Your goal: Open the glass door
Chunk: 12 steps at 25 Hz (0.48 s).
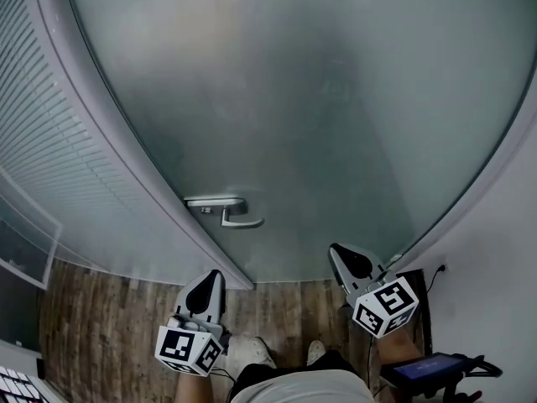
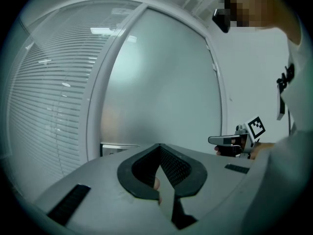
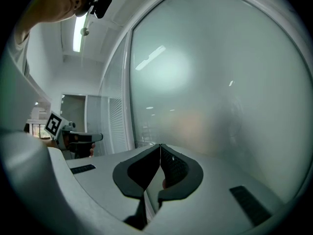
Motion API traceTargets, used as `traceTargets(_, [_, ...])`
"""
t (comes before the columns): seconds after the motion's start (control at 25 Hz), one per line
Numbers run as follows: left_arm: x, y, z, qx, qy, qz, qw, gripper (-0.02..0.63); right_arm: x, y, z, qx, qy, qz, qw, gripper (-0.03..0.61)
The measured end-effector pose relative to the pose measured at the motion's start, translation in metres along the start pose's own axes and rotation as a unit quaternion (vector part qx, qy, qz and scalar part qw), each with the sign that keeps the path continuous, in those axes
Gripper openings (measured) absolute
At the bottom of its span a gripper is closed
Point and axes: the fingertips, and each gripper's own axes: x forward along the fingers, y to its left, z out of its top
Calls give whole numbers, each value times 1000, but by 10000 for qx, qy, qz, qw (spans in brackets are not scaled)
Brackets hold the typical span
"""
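The frosted glass door (image 1: 319, 99) fills the head view and stands closed. Its metal lever handle (image 1: 239, 217) sits low on the door's left side, beside the frame. My left gripper (image 1: 216, 275) hangs below the handle, short of it, jaws shut with nothing between them. My right gripper (image 1: 335, 248) is further right, its tip near the door's bottom edge, also shut and empty. In the left gripper view the shut tips (image 2: 160, 145) point at the door, with the handle plate (image 2: 115, 148) just left. In the right gripper view the gripper (image 3: 160, 145) faces the bare glass (image 3: 220, 82).
A glass wall with white blinds (image 1: 50, 141) runs along the left of the grey door frame (image 1: 126, 141). A white wall (image 1: 503, 250) closes the right side. Wood floor (image 1: 109, 326) and the person's shoes (image 1: 252, 351) lie below; a dark device (image 1: 428, 368) sits at the bottom right.
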Motion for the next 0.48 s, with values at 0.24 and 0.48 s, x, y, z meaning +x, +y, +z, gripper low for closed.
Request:
traceTargets(0.24, [22,54,-3,123,-71,-390,9991,0,45,18,-8,-400,90,-400,9984,2])
traceTargets(0.48, [24,102,-6,159,-54,-604,9980,0,79,44,2,-563,189,-691,9958,2])
